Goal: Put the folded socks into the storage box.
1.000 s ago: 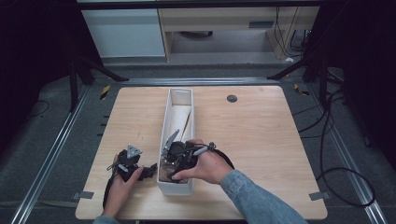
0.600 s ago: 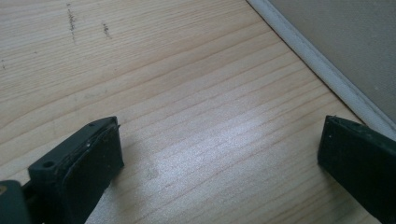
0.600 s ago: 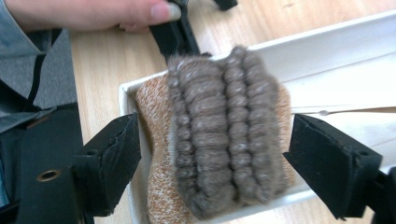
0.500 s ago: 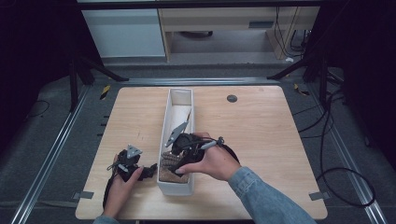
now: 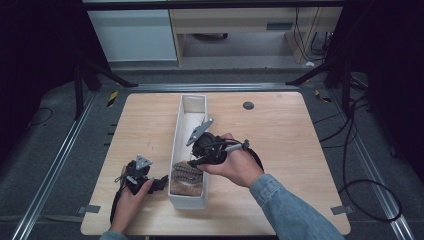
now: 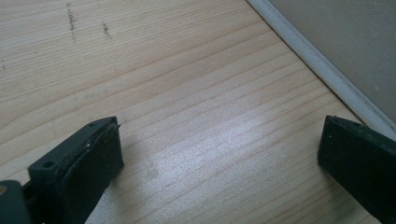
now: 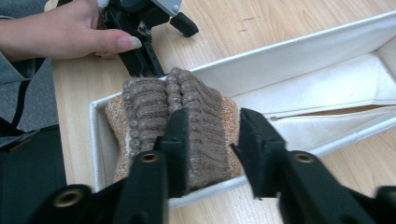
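Right gripper (image 5: 197,161), high view: held in the person's right hand (image 5: 239,164) over the long white bin (image 5: 180,131), pointing down toward the bin's near end. Grey three-cornered plate on top tilts toward the far side of the table. Cable loops around the back of the hand.

Right gripper (image 7: 209,140), its own view: jaws parted, a clear gap between them. They hang above a brown knitted cloth (image 7: 187,116), ribbed and folded. The left jaw overlaps the cloth in the picture; whether it touches cannot be told. Nothing is pinched between the jaws.

The knitted cloth (image 5: 186,172) sits inside the bin at its near end, on top of a coarser tan fabric (image 7: 229,111) that shows at its edges. The rest of the bin (image 7: 299,51) is lined in white, with a loose flap along the inner wall.

Left gripper (image 5: 159,182), high view: held in the left hand (image 5: 131,201), low over the table (image 5: 280,130) just beside the bin's near left wall. Grey plate on top.

Left gripper (image 6: 219,154), its own view: jaws spread wide with bare wood between them. The bin's white wall (image 6: 327,74) runs along the right, close to the right jaw.

In the right gripper view, the left hand (image 7: 60,32) and its gripper rest on the wood beyond the bin.

A small dark round disc (image 5: 248,105) is set in the table's far edge. A denim sleeve (image 5: 295,212) covers the right forearm.
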`<state>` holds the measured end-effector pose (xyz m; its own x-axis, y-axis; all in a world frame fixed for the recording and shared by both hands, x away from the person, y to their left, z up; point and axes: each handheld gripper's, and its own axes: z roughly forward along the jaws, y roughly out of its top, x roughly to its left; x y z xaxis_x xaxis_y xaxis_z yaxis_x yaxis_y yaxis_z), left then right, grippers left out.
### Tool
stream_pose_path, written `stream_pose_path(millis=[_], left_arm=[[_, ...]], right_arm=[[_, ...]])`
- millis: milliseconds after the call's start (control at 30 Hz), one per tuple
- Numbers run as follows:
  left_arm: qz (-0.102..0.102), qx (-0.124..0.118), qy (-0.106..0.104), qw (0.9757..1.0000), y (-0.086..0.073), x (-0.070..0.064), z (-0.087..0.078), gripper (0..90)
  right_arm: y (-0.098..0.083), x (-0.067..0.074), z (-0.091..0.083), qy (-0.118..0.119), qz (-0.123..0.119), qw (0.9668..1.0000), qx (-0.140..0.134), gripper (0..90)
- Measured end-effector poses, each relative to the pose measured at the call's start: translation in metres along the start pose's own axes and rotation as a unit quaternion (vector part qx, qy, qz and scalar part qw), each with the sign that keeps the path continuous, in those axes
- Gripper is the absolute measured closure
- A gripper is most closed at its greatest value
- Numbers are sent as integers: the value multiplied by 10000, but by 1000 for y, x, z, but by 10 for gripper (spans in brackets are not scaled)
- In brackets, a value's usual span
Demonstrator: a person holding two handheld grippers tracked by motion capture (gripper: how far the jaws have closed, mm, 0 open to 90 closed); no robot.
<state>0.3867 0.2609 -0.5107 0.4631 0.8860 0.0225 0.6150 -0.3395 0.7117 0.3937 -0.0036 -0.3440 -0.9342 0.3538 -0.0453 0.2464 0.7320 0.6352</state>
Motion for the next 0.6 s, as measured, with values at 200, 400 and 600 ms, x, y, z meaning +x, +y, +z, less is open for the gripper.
stream_pose_path(millis=[200, 400, 600], left_arm=[[-21, -18, 5, 10000, 0, 0, 0, 0], [-19, -16, 2, 10000, 0, 0, 0, 0], [4, -1, -3, 10000, 0, 0, 0, 0]], right_arm=[[1, -1, 7, 60, 8, 10000, 20, 832], [2, 0, 18, 86, 46, 9999, 40, 897], [1, -1, 26, 163, 68, 9998, 109, 900]])
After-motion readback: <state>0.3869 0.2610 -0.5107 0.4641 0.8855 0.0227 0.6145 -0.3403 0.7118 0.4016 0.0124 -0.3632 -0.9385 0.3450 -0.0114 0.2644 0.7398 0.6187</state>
